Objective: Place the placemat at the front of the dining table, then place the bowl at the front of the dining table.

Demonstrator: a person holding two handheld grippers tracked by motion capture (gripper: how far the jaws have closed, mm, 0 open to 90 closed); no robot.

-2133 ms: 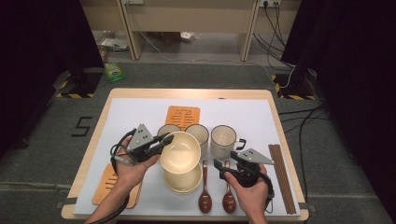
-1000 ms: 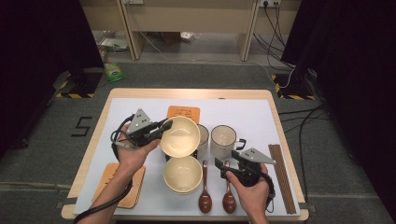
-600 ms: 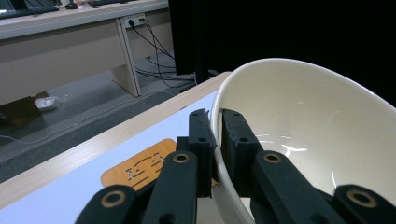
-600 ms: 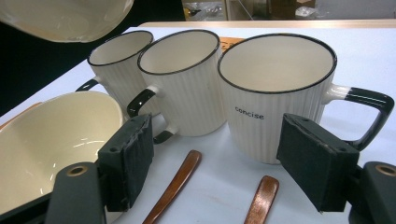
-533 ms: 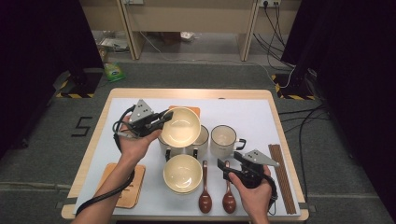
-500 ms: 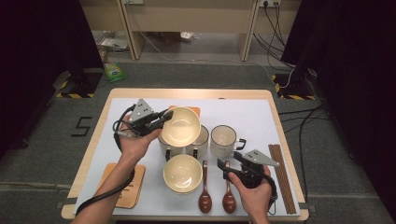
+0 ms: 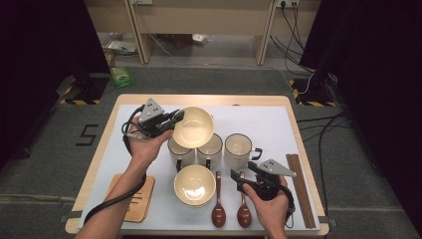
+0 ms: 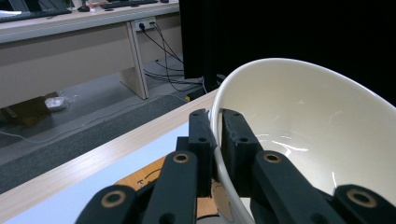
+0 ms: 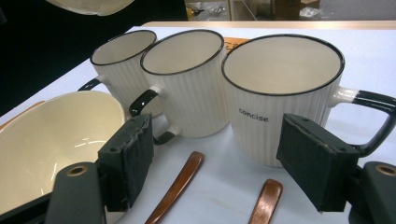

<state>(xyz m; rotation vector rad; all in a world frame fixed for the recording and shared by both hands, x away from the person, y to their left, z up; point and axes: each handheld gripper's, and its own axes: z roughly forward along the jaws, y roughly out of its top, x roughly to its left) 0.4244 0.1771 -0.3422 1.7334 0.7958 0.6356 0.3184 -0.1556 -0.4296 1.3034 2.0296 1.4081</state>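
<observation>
Left gripper clamped on rim of cream ceramic bowl, held in the air above three ribbed white mugs. Second cream bowl sits on the table; lifted bowl not yet set down. Right gripper jaws apart, empty, beside two brown wooden spoons.

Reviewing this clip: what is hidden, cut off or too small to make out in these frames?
- High view: the orange mat at the table's far side is covered by the lifted cream ceramic bowl; its print is unreadable.
- High view: the left white ribbed mug is partly hidden under that bowl.
- Right gripper view: the two brown wooden spoons are cut off by the bottom edge.
- Left gripper view: the bowl's underside is hidden.
</observation>
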